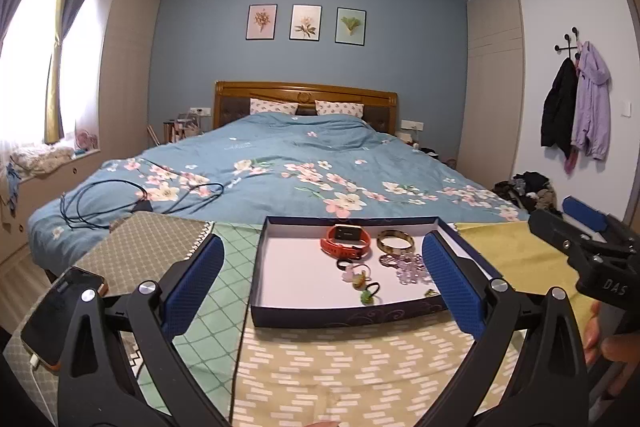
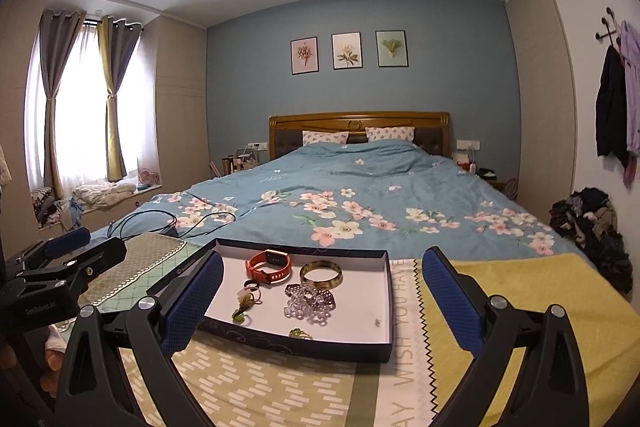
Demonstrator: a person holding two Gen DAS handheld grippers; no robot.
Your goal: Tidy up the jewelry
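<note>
A shallow dark-blue tray point(image 1: 344, 315) point(image 2: 304, 347) with a white floor lies on patterned cloths at the foot of the bed. In it are an orange-strapped watch point(image 1: 345, 242) point(image 2: 269, 266), a gold bangle point(image 1: 395, 242) point(image 2: 321, 275), a clear beaded bracelet point(image 1: 408, 267) point(image 2: 308, 301), hair ties with charms point(image 1: 360, 277) point(image 2: 246, 301) and a small green piece point(image 2: 300, 334). My left gripper point(image 1: 326, 287) stands open just in front of the tray. My right gripper point(image 2: 322, 297) is open too, near the tray's front right, and shows in the left wrist view point(image 1: 584, 239).
A phone point(image 1: 60, 319) on a white cable lies at the left on the cloth. Black cables point(image 1: 120, 199) trail over the floral duvet point(image 2: 380, 195). A yellow towel point(image 2: 532, 307) covers the right side. Clothes are piled on the floor at the right point(image 2: 592, 227).
</note>
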